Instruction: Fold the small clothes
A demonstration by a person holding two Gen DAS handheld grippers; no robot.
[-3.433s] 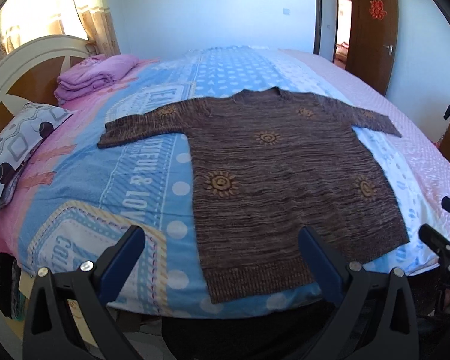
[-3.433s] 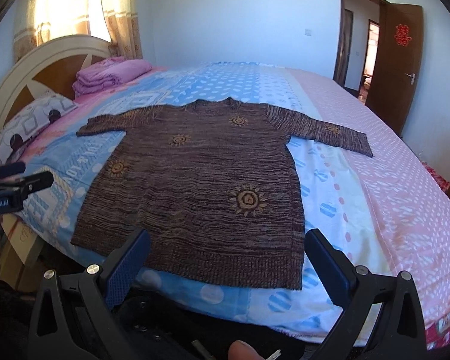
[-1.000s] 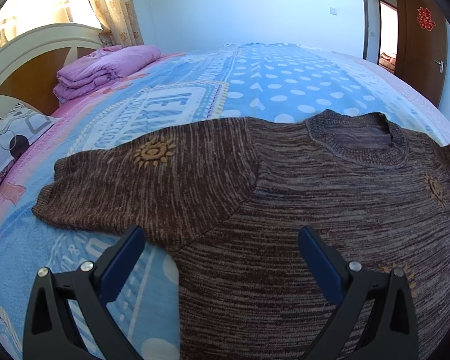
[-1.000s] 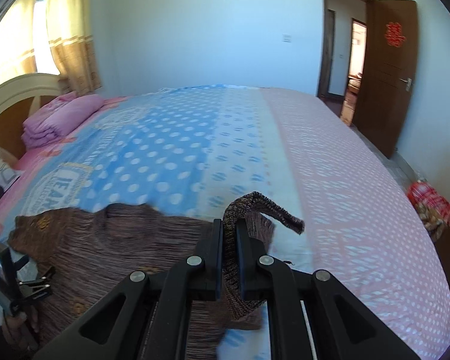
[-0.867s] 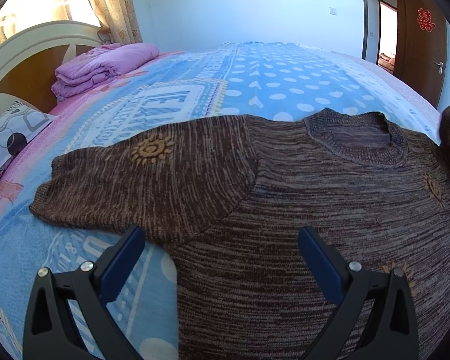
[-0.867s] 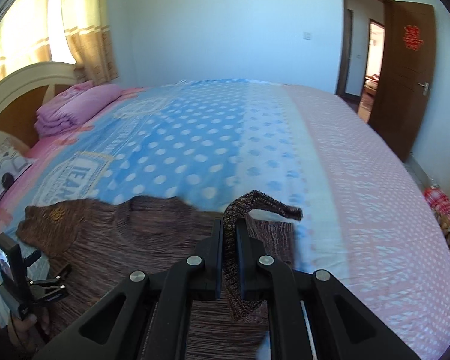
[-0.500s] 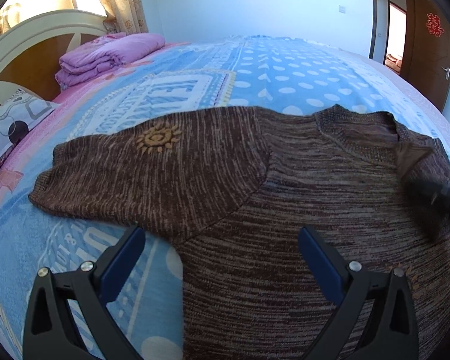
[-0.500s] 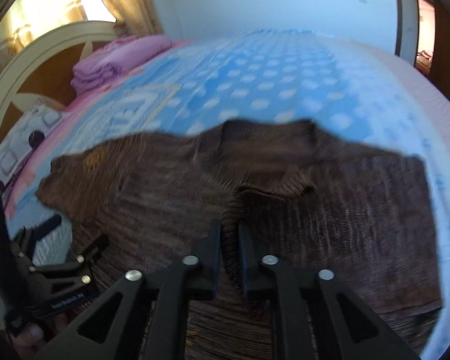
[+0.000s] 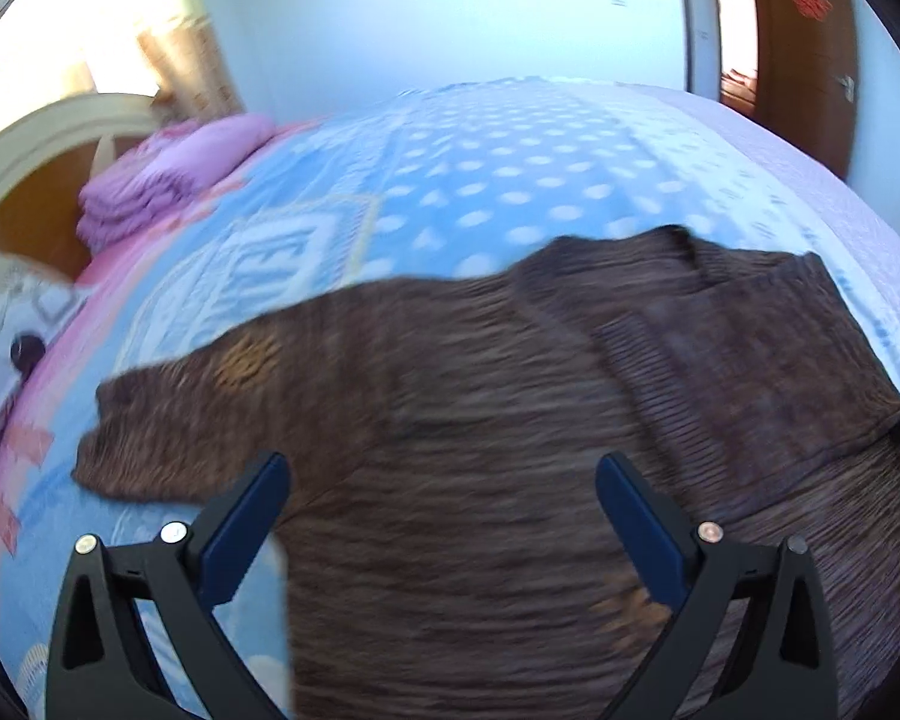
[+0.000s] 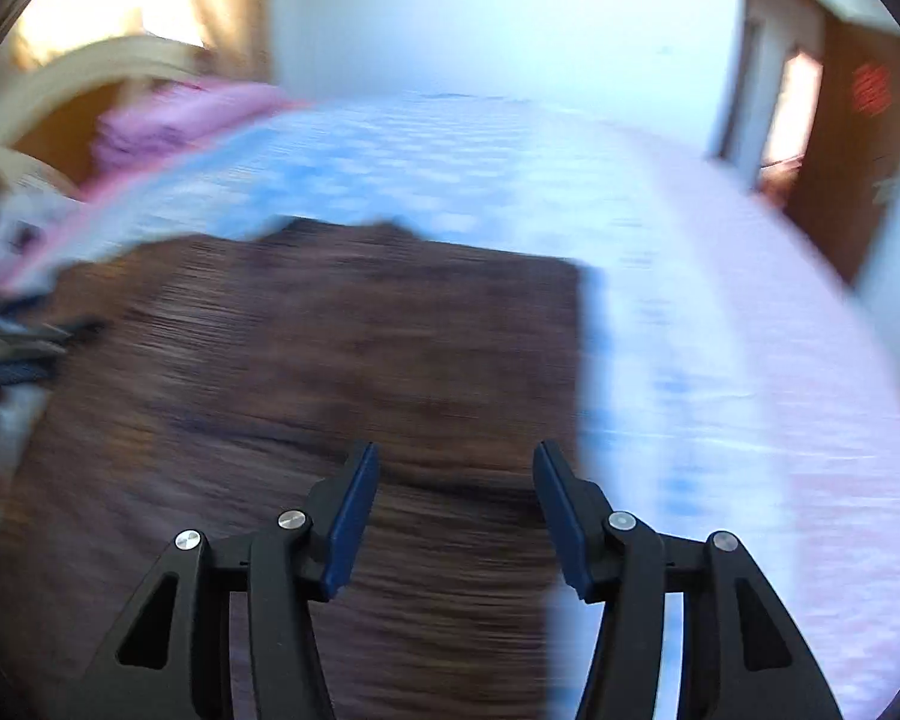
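Note:
A brown knitted sweater (image 9: 462, 432) with orange sun motifs lies flat on the bed. Its right sleeve (image 9: 768, 372) is folded in across the chest; its left sleeve (image 9: 180, 420) still stretches out to the left. My left gripper (image 9: 441, 534) is open and empty, hovering over the sweater's left side. My right gripper (image 10: 456, 522) is open and empty above the sweater (image 10: 306, 384), near its folded right edge. The right wrist view is motion-blurred.
The bed has a blue dotted and pink cover (image 9: 510, 180). Folded pink bedding (image 9: 168, 186) and a pillow (image 9: 12, 336) lie by the headboard (image 9: 30, 180) at left. A brown door (image 9: 810, 42) stands at the far right.
My right gripper carried the right sleeve across the sweater's chest, let it go and opened. It has drawn back over the sweater. My left gripper stayed open and shifted slightly.

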